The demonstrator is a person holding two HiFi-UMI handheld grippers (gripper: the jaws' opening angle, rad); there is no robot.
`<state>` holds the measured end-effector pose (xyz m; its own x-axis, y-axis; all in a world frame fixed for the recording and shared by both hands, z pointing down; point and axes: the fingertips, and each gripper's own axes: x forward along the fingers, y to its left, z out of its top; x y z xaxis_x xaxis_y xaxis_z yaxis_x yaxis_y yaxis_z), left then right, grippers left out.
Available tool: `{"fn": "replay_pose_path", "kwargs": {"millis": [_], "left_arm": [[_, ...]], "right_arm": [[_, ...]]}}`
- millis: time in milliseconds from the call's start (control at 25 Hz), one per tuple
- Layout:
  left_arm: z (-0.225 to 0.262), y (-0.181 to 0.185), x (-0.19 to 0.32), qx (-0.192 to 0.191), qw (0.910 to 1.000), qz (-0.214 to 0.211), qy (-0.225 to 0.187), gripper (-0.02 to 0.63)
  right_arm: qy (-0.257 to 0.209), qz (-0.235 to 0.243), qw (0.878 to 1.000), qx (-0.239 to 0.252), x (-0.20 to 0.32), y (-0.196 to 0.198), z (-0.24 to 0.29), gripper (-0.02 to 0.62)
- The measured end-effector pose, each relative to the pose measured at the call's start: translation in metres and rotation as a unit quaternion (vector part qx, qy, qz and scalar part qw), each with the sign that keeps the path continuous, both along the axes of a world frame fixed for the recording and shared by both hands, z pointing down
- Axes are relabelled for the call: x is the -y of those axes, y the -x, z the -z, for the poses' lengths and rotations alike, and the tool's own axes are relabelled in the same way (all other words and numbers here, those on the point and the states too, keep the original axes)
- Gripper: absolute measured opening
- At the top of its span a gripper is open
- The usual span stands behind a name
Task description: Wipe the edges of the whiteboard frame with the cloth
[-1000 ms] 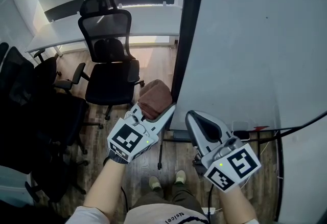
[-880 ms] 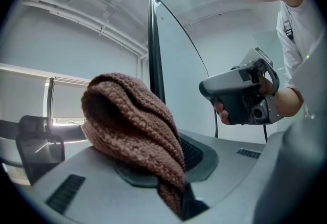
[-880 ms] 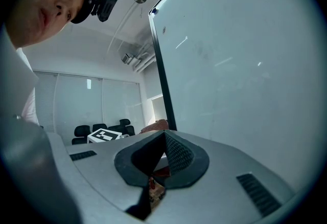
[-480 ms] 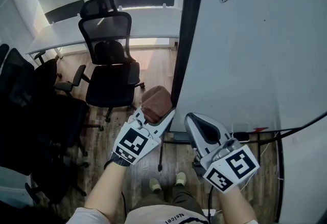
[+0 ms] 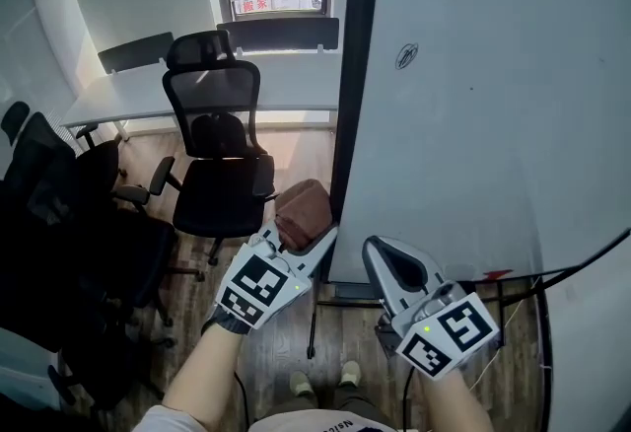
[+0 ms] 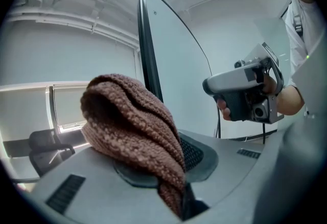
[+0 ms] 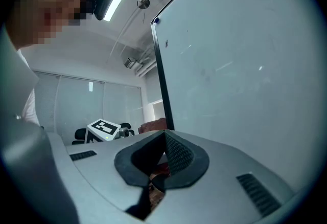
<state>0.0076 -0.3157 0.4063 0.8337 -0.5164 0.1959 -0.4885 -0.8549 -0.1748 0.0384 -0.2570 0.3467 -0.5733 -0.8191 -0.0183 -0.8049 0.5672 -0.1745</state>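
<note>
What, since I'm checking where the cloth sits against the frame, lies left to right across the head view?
From the left: mesh office chair → brown cloth → black whiteboard frame → small scribble.

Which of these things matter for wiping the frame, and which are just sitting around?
In use: brown cloth; left gripper clamping it; black whiteboard frame.
Just around: office chairs; desk; right gripper, shut and empty.
</note>
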Motion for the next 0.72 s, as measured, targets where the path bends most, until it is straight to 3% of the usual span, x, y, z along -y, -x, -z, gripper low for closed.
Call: {"fn": "replay_pose_path", "kwargs": {"millis": [120,320,560,720], "left_arm": [[0.03,-0.002,0.001,-0.002,0.9999,-0.007,-0.011,0.061],[0.046,0.0,0.001,0.061,0.998,-0.011,-0.015,0.071],[0.099,-0.002,-0.002,0.01,0.9992,-0.018,-0.033,0.071],[0.12,-0.002,0.001,0.003,0.9994,-0.02,-0.029,0.071]], "right_arm": [[-0.011,0.0,1.0,0.006,-0.001,-0.007,0.012,0.003],[-0.029,0.008,1.0,0.007,0.0,-0.005,0.033,0.003],[-0.051,0.022,0.998,0.005,0.003,-0.005,0.057,0.003],[-0.065,0.025,0.998,0.002,0.005,-0.006,0.07,0.003]]}}
